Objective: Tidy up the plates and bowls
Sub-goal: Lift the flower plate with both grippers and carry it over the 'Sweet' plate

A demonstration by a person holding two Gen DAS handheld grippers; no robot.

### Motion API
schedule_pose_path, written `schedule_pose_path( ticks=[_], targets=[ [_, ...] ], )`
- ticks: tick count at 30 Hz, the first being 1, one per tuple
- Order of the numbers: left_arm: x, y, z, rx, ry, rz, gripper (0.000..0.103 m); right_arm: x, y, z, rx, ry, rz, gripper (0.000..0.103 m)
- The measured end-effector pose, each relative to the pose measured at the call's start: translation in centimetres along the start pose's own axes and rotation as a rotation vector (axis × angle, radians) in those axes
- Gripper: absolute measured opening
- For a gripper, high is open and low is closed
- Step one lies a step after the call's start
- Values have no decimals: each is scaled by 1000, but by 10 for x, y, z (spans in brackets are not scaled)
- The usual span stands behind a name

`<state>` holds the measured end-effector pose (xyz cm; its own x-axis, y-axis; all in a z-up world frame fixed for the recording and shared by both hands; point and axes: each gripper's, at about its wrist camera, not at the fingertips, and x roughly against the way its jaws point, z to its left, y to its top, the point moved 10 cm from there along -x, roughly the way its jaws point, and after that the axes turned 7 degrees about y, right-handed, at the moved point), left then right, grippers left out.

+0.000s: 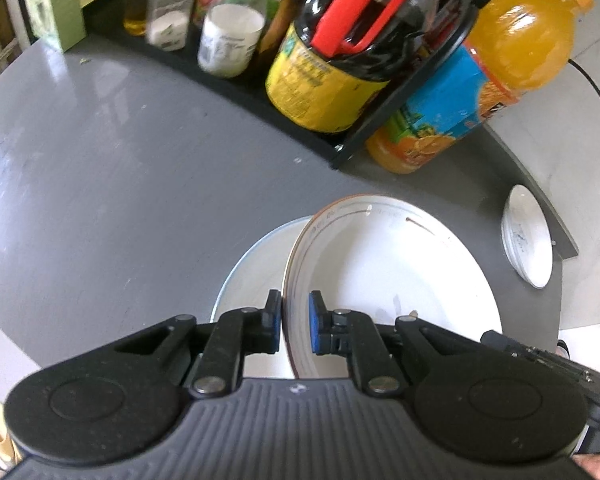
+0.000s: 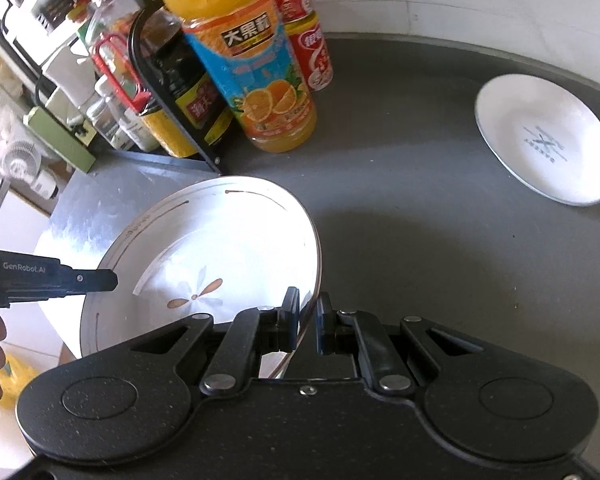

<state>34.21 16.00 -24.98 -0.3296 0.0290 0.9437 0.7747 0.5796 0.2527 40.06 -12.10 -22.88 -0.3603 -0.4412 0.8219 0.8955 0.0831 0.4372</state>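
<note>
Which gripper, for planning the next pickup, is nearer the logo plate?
Right. The right gripper grips the flower plate's rim facing the logo plate; the left gripper grips the opposite rim.

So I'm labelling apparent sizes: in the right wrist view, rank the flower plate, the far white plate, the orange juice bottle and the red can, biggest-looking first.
1. Flower plate, though nearness to the camera inflates it.
2. Orange juice bottle.
3. Far white plate, close to the bottle, so unsure.
4. Red can, partly hidden behind the bottle.

"GenRobot.AI" on left gripper (image 2: 52,280); "大果粒" on juice bottle (image 2: 256,80)
</note>
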Motion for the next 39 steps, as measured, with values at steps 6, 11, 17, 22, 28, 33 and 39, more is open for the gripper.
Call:
schedule_pose_path(
  ticks=[6,11,17,22,28,33,39],
  targets=[
    [-4,-9,10,34,23,14,12,-9,2,9,79,-14,34,9],
    [-8,-14,14,59,42,29,12,-16,2,11,115,-34,56,9],
    [-15,-21,14,61,58,59,12,-22,-1,13,142,-50,85,9],
    [-18,-26,12,47,74,83,12,-28,-5,12,146,-65,109,9],
    [-19,-32,10,31,97,90,12,-32,-8,16,162,-76,125,10],
    [-21,-33,13,29,80,97,12,-34,-7,16,159,-89,121,10],
    [-18,-33,13,20,84,97,12,-35,-9,19,176,-120,116,11]
  ],
)
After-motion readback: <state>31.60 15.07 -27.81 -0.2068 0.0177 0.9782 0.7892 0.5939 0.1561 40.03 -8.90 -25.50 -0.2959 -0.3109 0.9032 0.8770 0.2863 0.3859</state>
